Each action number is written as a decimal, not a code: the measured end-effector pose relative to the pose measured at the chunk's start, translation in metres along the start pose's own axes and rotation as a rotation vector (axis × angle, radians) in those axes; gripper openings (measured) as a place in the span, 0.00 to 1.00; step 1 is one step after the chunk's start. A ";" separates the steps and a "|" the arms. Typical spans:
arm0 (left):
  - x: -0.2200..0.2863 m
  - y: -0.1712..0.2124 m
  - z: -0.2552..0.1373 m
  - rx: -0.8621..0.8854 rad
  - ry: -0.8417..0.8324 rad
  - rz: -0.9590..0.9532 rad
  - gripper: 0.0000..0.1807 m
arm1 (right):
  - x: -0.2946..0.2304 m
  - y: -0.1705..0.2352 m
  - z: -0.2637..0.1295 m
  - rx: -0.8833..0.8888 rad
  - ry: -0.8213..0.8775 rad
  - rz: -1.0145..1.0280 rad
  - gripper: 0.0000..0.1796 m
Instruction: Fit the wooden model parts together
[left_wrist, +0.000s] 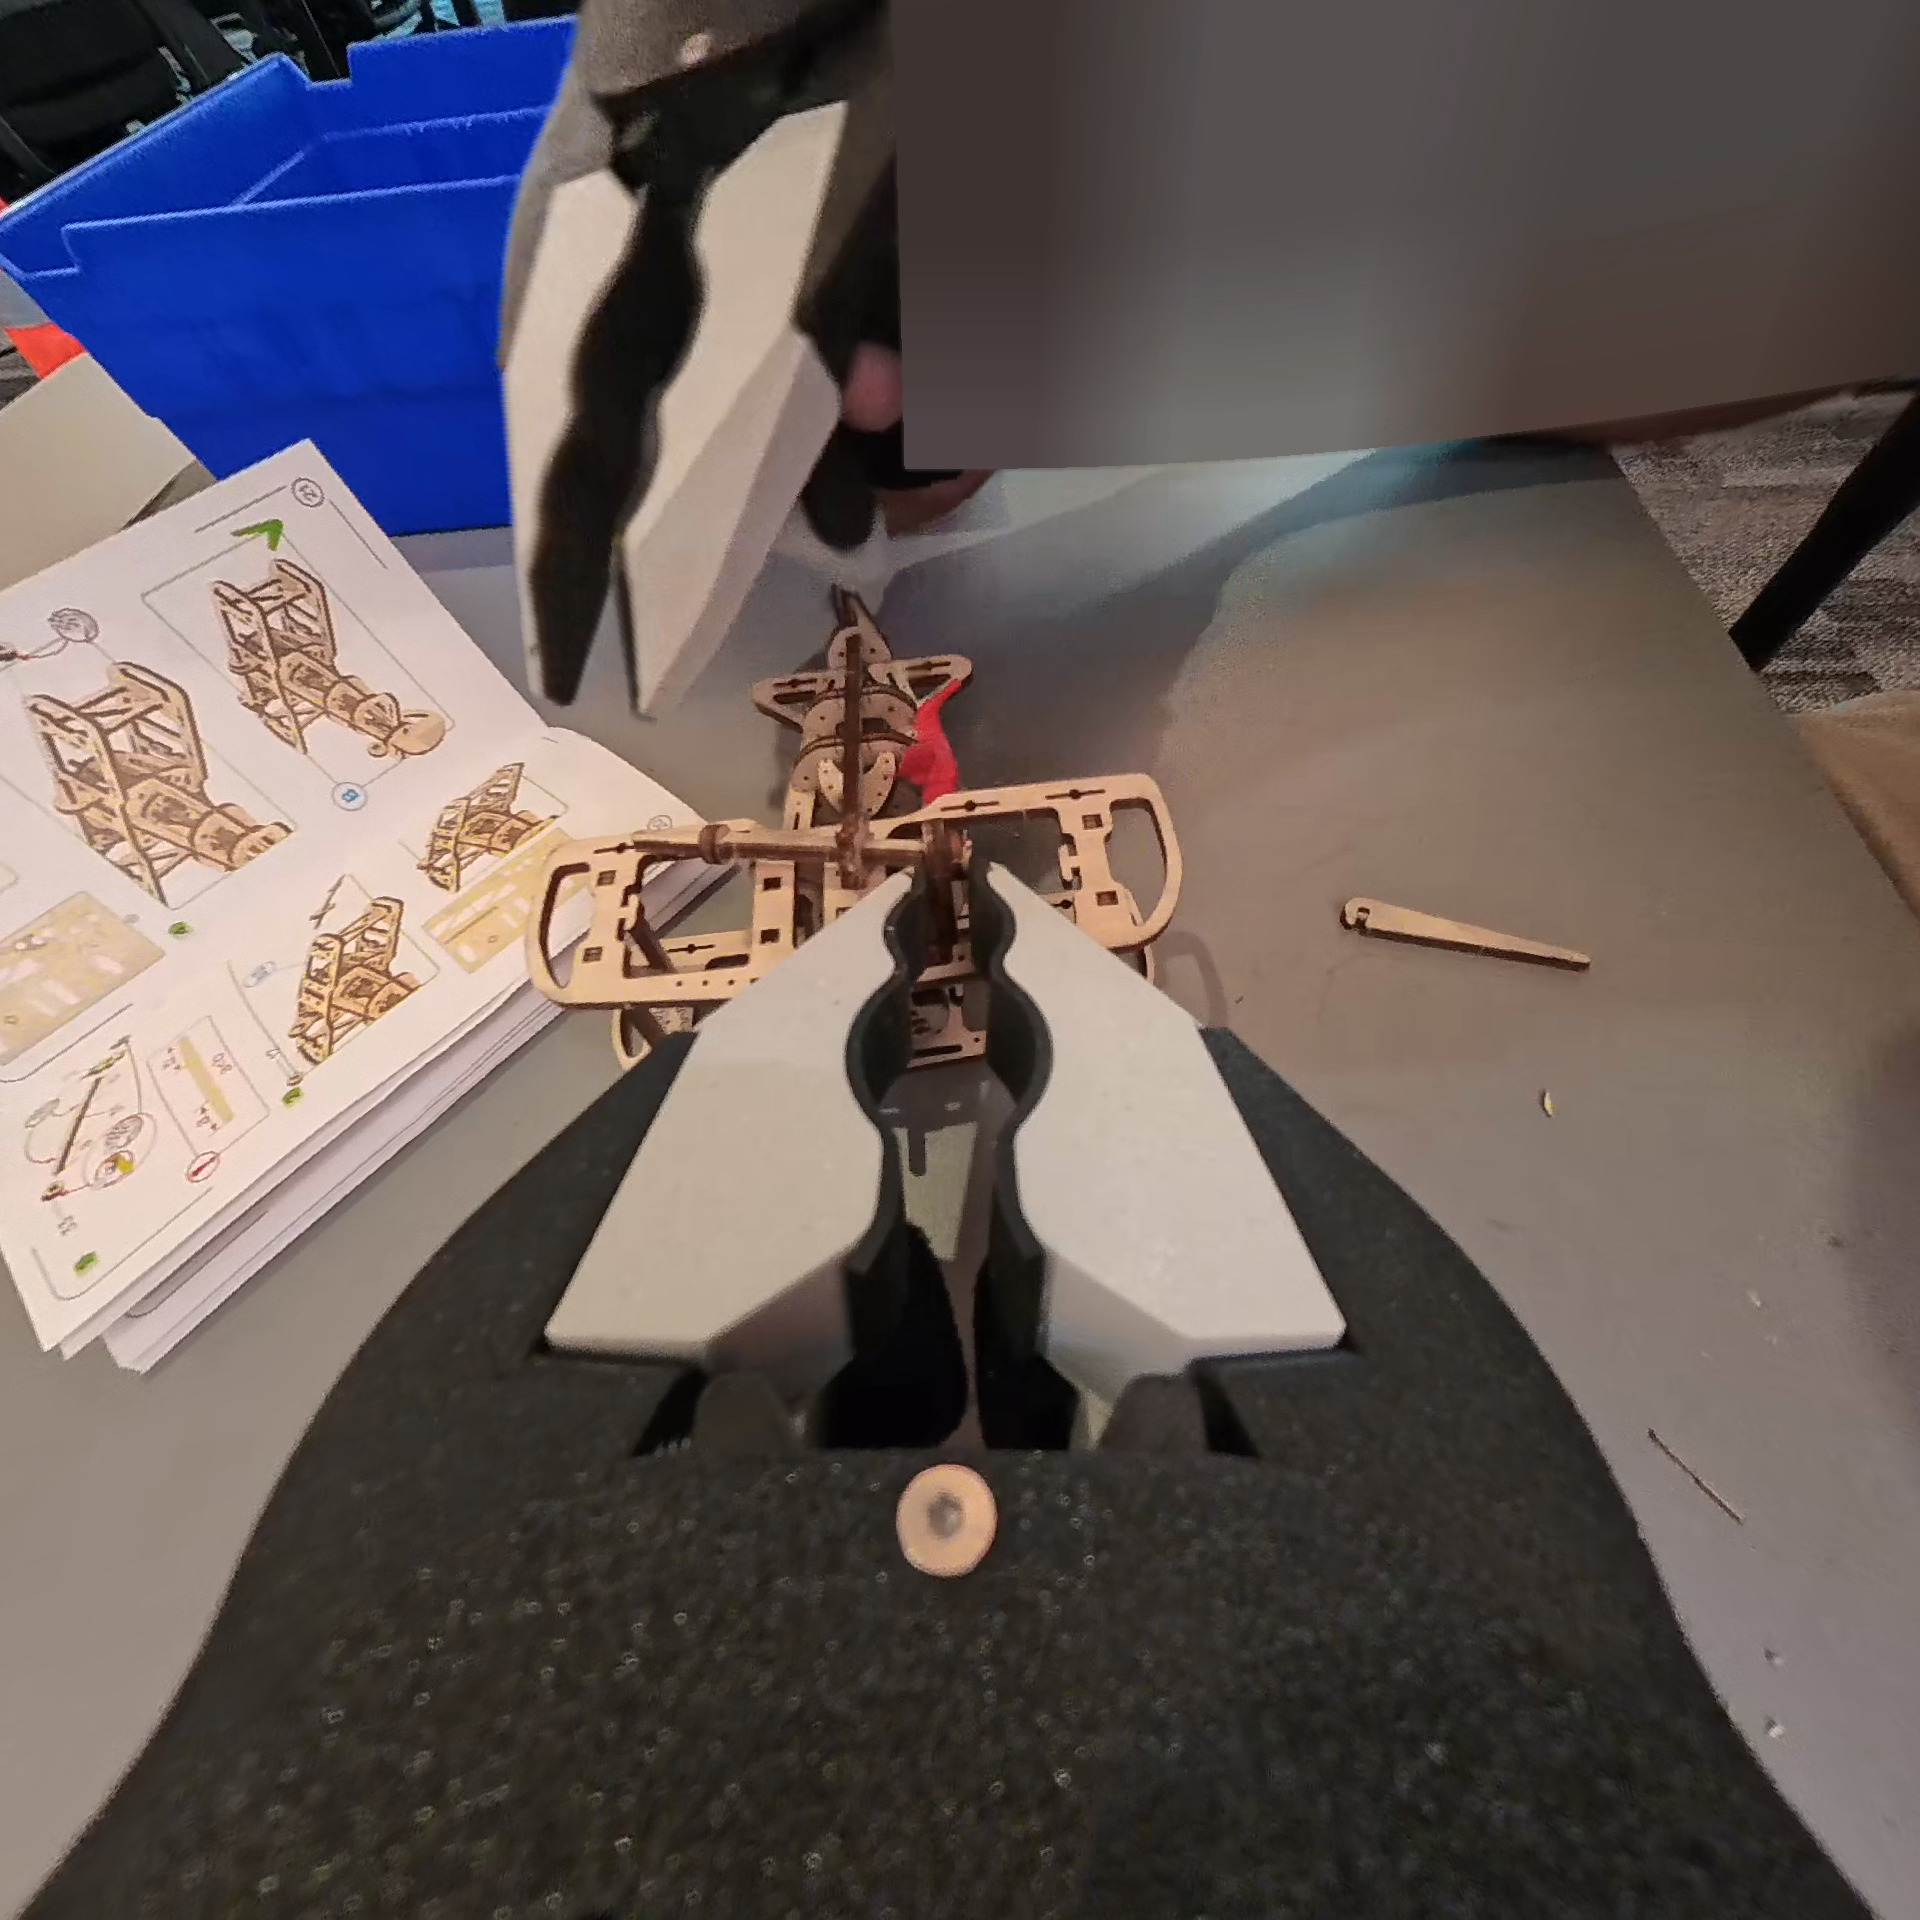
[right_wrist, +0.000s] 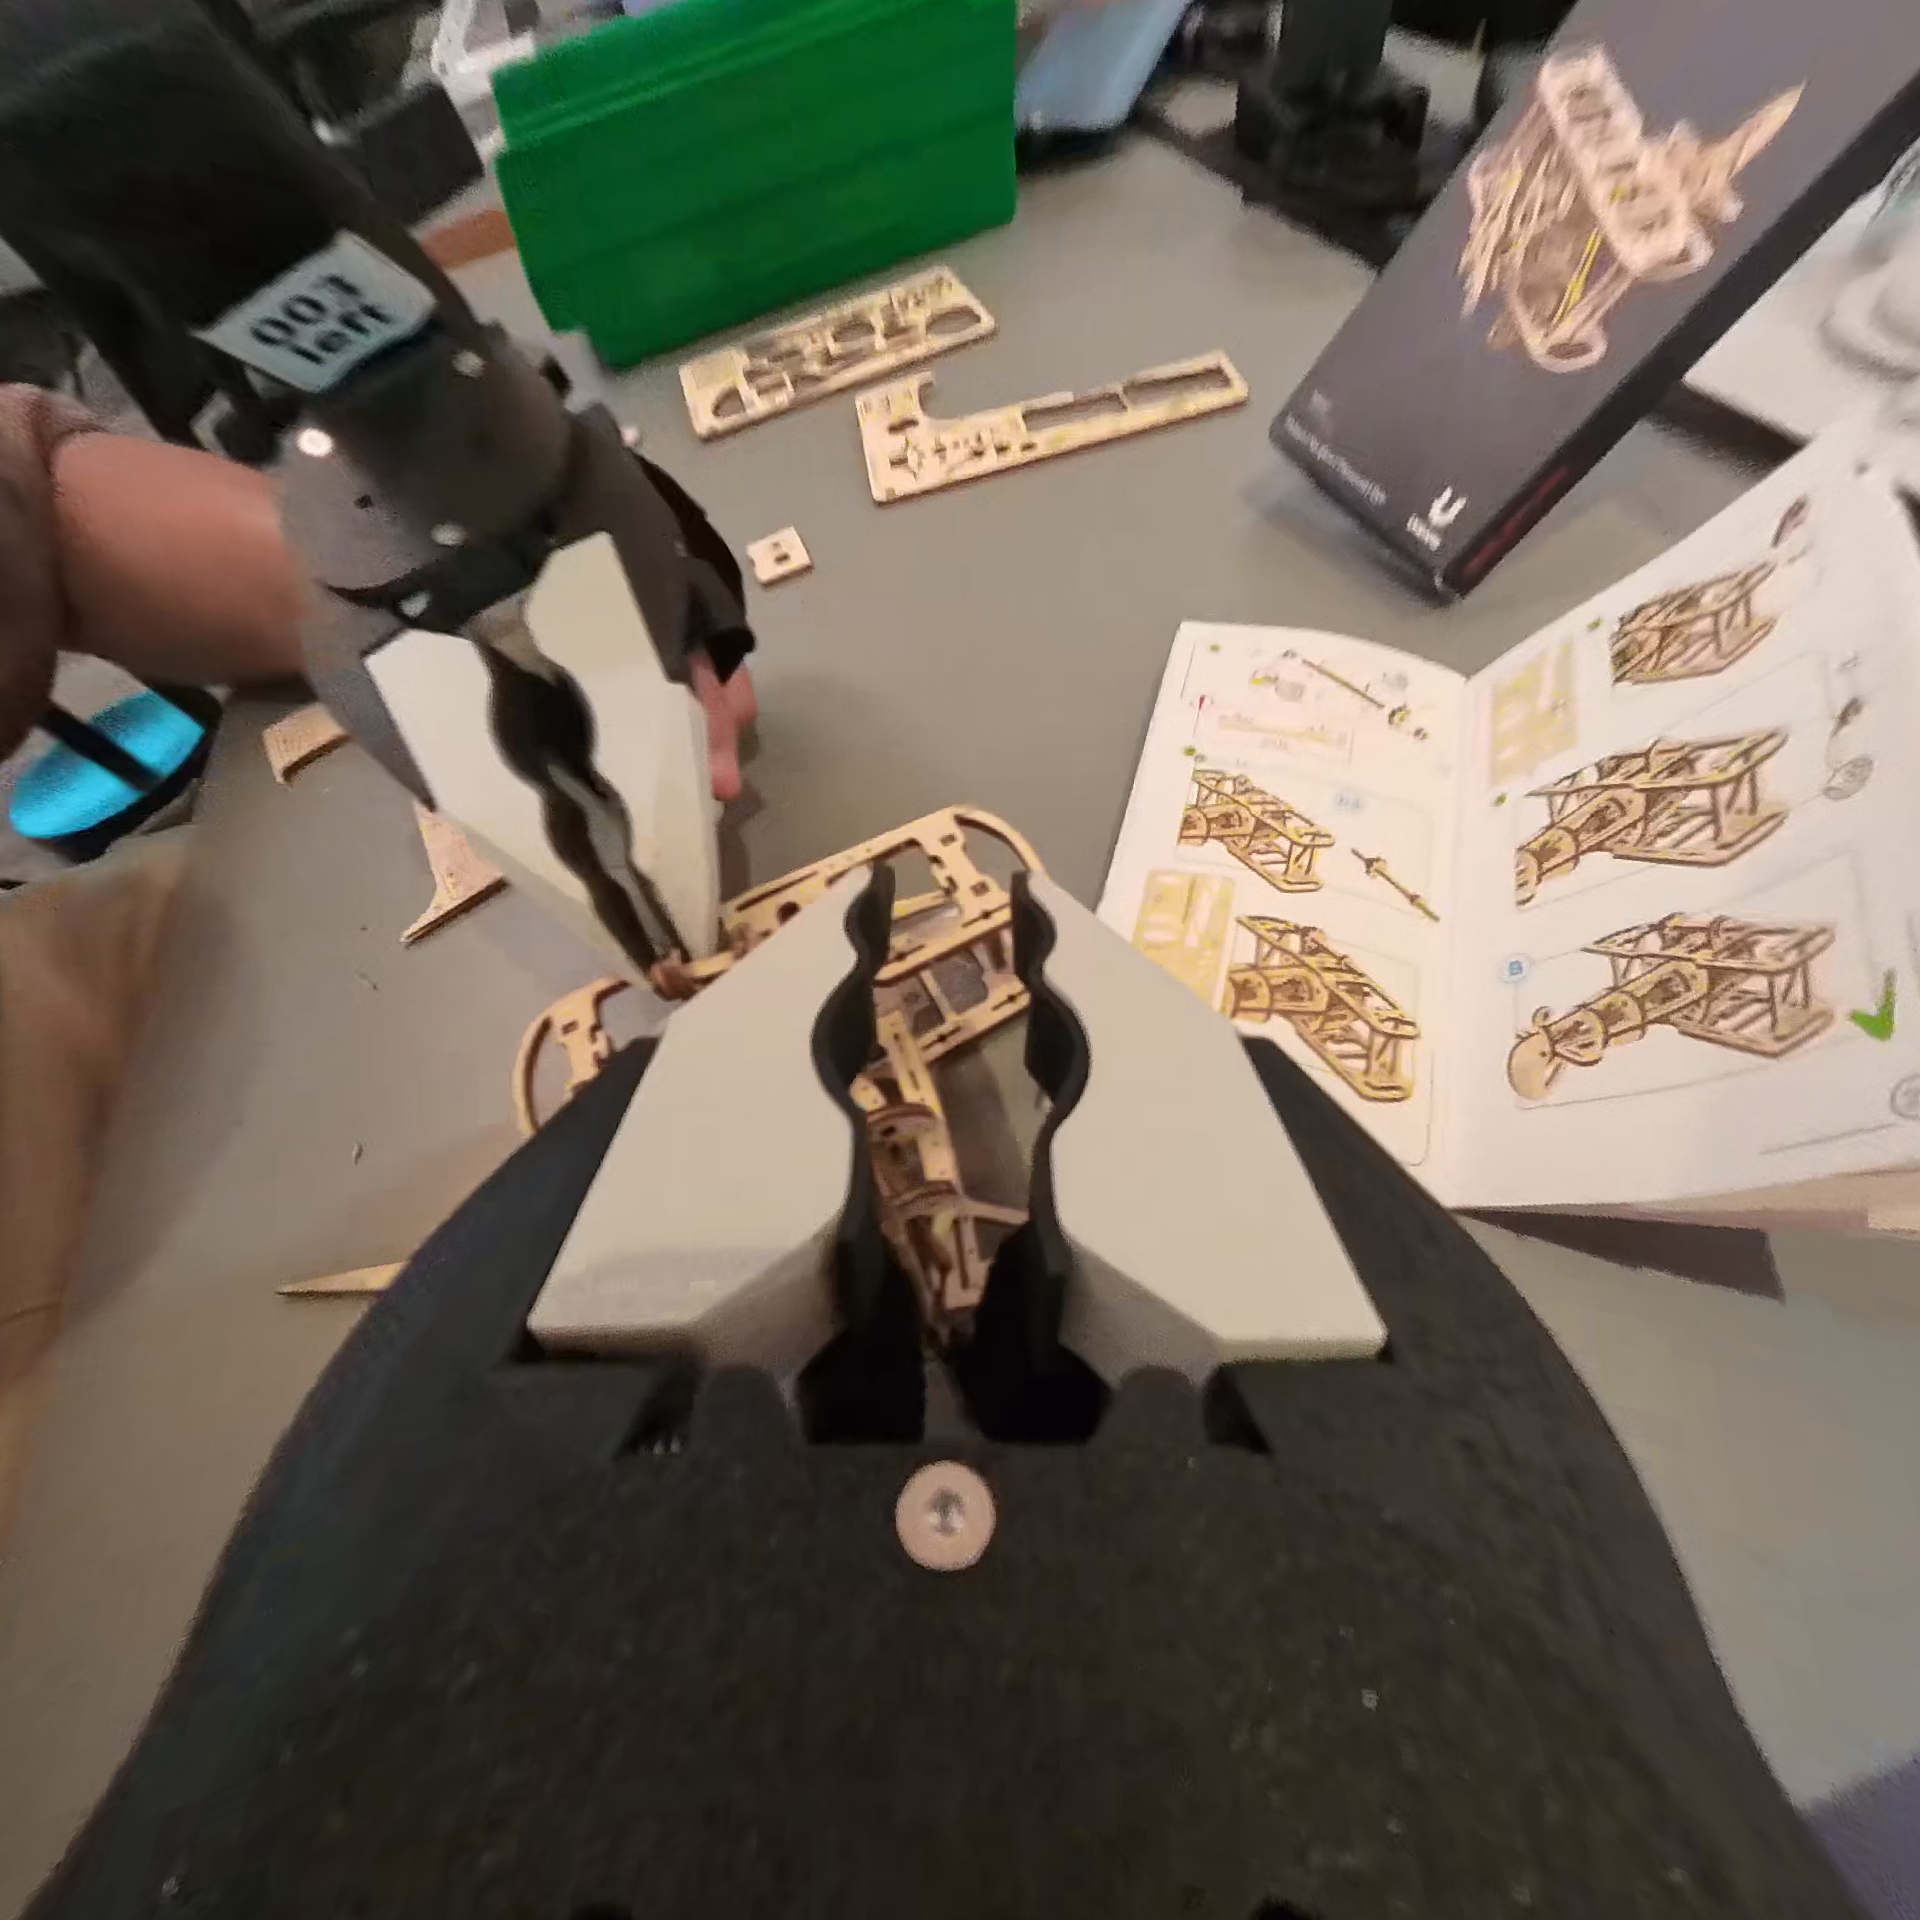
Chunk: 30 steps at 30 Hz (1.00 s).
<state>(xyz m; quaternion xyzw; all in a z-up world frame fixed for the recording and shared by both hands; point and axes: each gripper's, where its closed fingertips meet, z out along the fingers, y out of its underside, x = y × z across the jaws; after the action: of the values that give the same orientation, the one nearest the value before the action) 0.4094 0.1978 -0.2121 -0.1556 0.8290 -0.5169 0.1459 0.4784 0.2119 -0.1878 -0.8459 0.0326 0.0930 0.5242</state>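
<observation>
A partly built wooden plane model (left_wrist: 831, 914) lies on the grey table, with a flat wing frame, a dark axle rod (left_wrist: 727, 844) across it and a red piece (left_wrist: 930, 753). My left gripper (left_wrist: 943, 883) is shut on a small wooden part at the rod's right end; it also shows in the right wrist view (right_wrist: 665, 951). My right gripper (right_wrist: 951, 894) is open and empty, just above the model (right_wrist: 914, 1039), whose body shows through the gap. In the left wrist view it (left_wrist: 592, 686) hangs left of the model's tail.
An open instruction booklet (left_wrist: 260, 883) (right_wrist: 1507, 883) lies beside the model. A loose tapered wooden piece (left_wrist: 1465, 935) lies to the right. Blue bins (left_wrist: 291, 291) stand behind. A green box (right_wrist: 758, 166), wooden part sheets (right_wrist: 1049, 426), a small square piece (right_wrist: 779, 556) and a black kit box (right_wrist: 1558, 291) are nearby. Some 7 cm of space lies between my two pairs of fingers. The loose tapered wooden piece (left_wrist: 1465, 935) is closer to my left gripper, around 12 cm from its tips; the right tips are 20 cm off. The right camera catches it too, in the right wrist view (right_wrist: 363, 1280).
</observation>
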 end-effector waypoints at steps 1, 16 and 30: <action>0.000 0.000 0.000 0.000 -0.001 0.001 0.02 | 0.003 0.002 0.004 -0.034 -0.012 -0.003 0.12; 0.000 0.000 0.000 0.001 0.002 0.001 0.02 | -0.022 0.013 0.028 -0.134 -0.303 0.129 0.12; 0.002 -0.001 0.003 0.002 -0.004 -0.007 0.02 | -0.024 0.018 0.030 -0.103 -0.257 0.063 0.10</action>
<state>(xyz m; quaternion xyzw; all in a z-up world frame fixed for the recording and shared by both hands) 0.4090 0.1942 -0.2120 -0.1595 0.8278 -0.5178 0.1458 0.4487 0.2294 -0.2116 -0.8513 -0.0133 0.2184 0.4769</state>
